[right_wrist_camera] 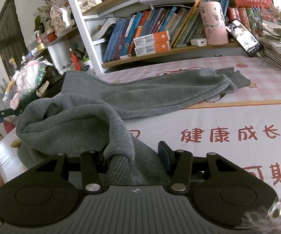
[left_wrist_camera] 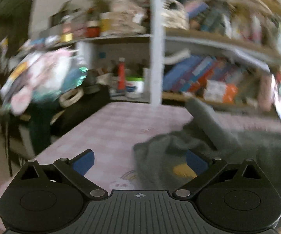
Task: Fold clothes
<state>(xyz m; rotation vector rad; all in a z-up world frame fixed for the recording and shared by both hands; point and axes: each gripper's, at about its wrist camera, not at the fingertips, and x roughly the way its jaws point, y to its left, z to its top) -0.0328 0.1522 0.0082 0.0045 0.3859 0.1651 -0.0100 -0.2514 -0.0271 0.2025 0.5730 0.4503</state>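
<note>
Your right claw (right_wrist_camera: 134, 156) gapes around the near cuff of the grey sweatshirt (right_wrist_camera: 120, 97) sprawled across the tabletop (right_wrist_camera: 228, 120), your left claw (left_wrist_camera: 139, 161) wide apart too, so closing shallow could let the sleeve slip free.

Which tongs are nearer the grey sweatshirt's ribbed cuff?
Right. The right tongs stand open with the ribbed cuff of the grey sweatshirt lying between their fingers. The left tongs hang open over the sweatshirt's bunched edge, no cuff visible there.
</note>
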